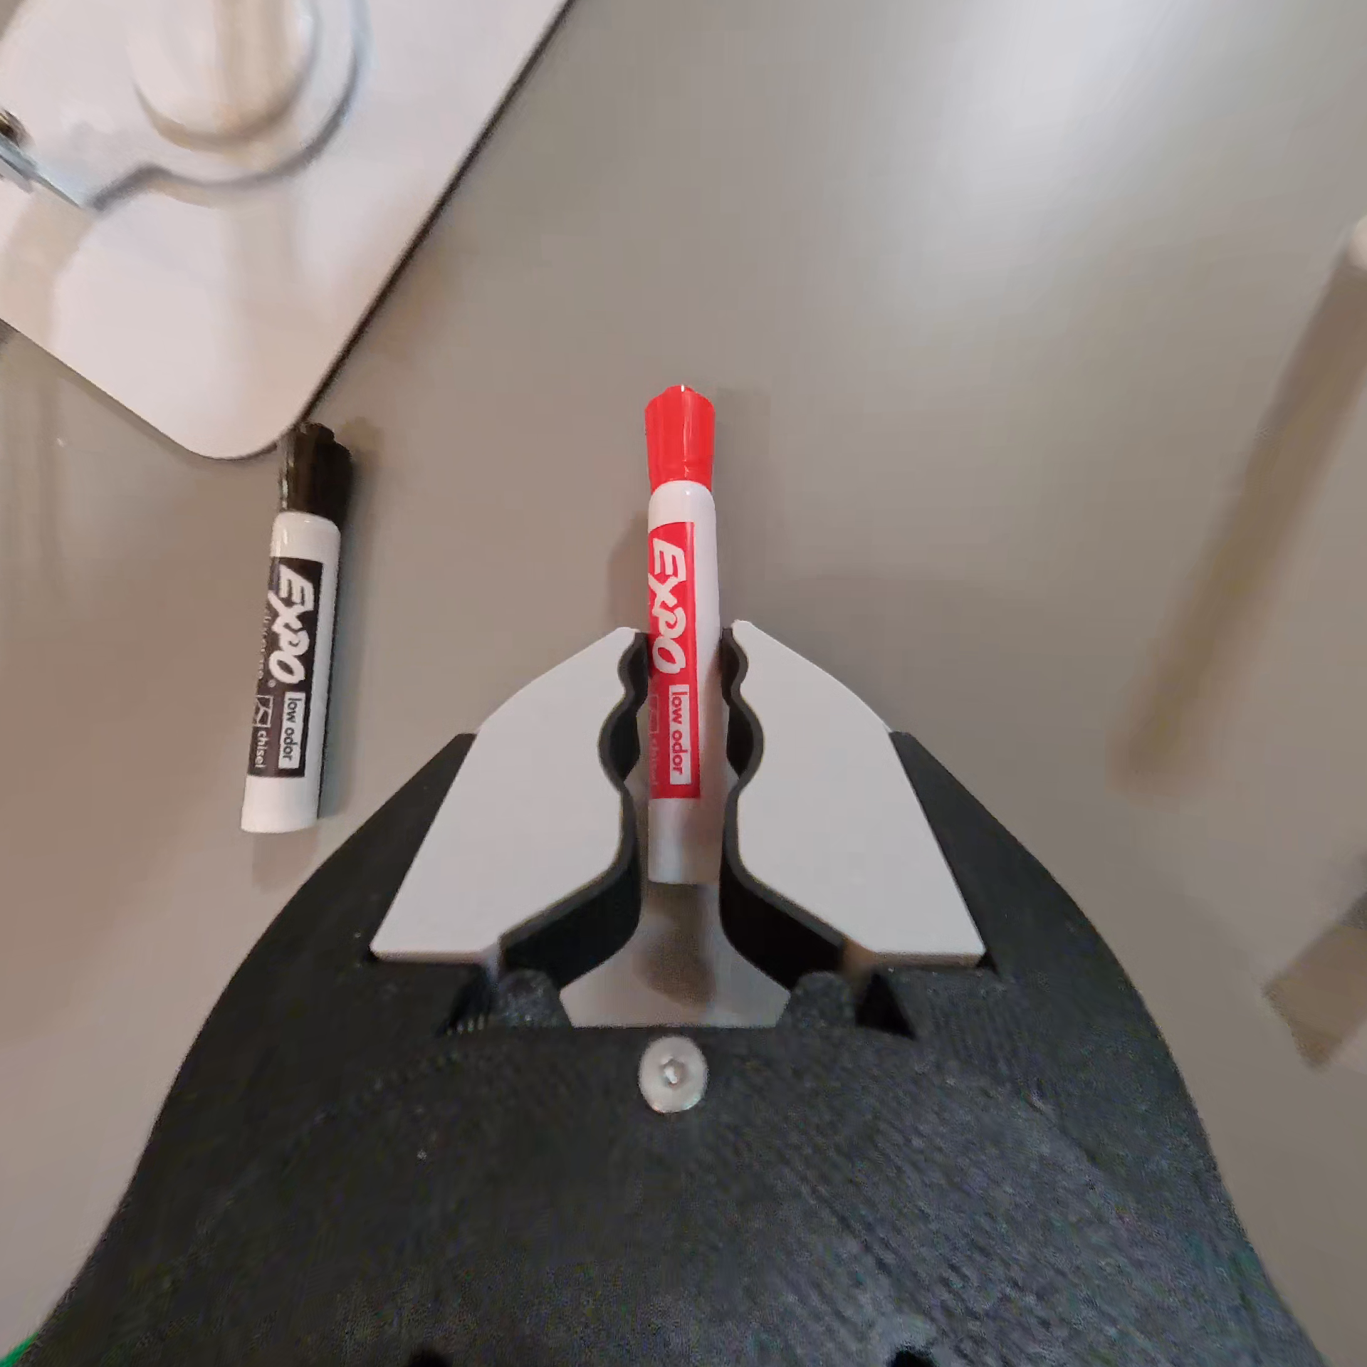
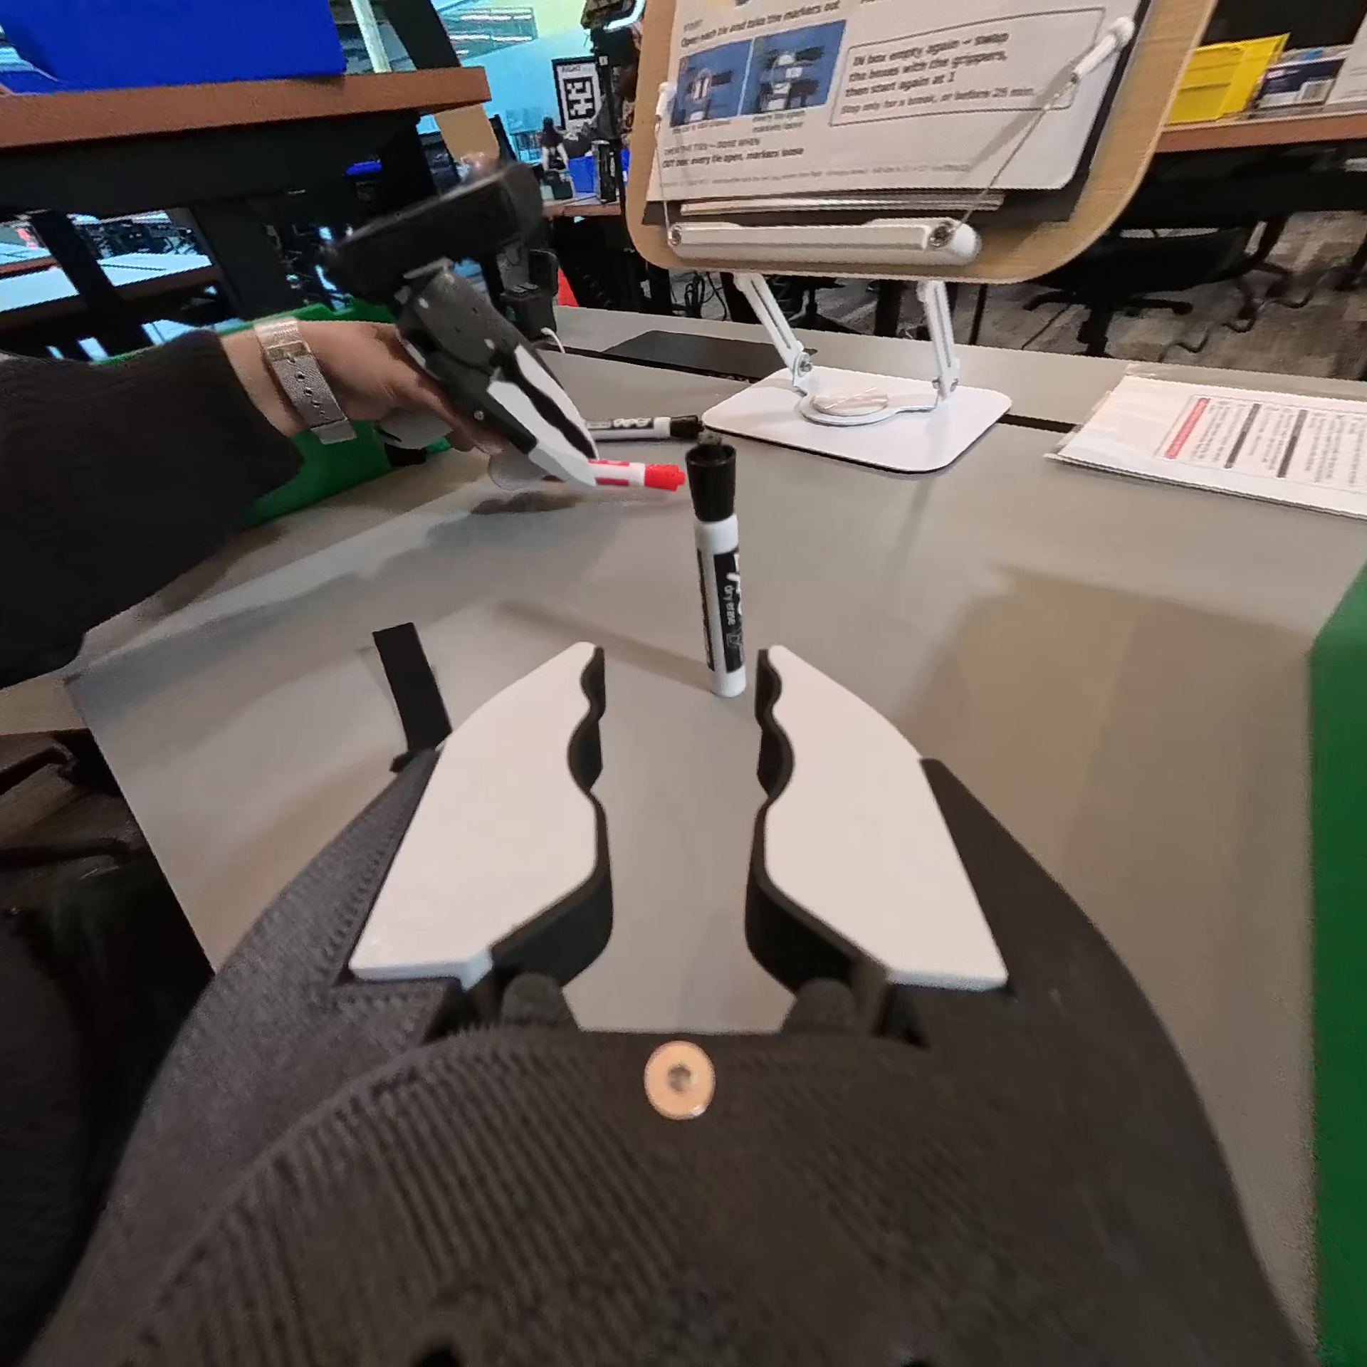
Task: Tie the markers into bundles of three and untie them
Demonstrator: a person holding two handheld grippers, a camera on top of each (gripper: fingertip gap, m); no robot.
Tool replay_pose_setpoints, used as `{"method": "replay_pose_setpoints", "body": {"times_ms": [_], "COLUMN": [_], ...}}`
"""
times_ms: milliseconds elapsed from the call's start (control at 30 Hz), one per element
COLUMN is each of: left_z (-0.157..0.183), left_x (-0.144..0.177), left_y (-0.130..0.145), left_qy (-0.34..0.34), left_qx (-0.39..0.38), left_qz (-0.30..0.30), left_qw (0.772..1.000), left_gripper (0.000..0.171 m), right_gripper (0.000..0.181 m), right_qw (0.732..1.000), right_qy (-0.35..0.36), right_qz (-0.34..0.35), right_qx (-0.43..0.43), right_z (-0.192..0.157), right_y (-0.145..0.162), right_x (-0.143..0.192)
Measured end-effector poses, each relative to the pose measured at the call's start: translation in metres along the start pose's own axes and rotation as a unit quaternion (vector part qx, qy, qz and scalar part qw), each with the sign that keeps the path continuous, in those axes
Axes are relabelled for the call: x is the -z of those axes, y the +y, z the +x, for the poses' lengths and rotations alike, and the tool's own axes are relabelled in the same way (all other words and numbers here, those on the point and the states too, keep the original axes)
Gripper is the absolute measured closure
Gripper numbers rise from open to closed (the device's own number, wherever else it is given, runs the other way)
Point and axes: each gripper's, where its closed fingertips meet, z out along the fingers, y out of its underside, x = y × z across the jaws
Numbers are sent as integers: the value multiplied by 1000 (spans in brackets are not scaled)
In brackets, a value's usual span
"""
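The left gripper (image 1: 682, 636) is clamped on a red-capped white marker (image 1: 679, 584), whose long axis runs straight out along the fingers, cap forward, above the grey tabletop (image 1: 925, 370). The right gripper (image 2: 679, 658) is spread apart and empty; a black-capped white marker (image 2: 717, 577) stands upright just ahead of its right fingertip, nearest this hand. Another black marker (image 1: 292, 636) lies flat beside the white stand base (image 1: 185, 311).
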Motion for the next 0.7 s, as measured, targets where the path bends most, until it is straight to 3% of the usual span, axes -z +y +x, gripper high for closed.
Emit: {"method": "replay_pose_setpoints", "body": {"times_ms": [100, 233, 367, 500, 600, 700], "left_z": [15, 49, 73, 119, 154, 181], "left_x": [27, 69, 100, 134, 137, 131], "left_y": [-17, -32, -31, -42, -38, -34], "left_qy": [19, 55, 19, 45, 69, 58], "left_qx": [15, 38, 60, 103, 136, 91], "left_qz": [85, 215, 271, 378, 409, 396], "left_qw": [996, 974, 961, 919, 900, 912], "left_gripper": [149, 150, 151, 151, 151, 151], "right_gripper": [142, 142, 139, 137, 136, 133], "right_qw": [1000, 998, 988, 971, 957, 933], "right_qy": [-18, -63, -138, -204, -248, -296], "right_qz": [5, 25, 55, 79, 72, 72], "right_qx": [6, 2, -39, -91, -133, -193], "right_z": [-6, -23, -57, -89, -102, -111], "right_y": [-5, -17, -36, -49, -50, -56], "right_x": [-8, -24, -40, -54, -66, -76]}}
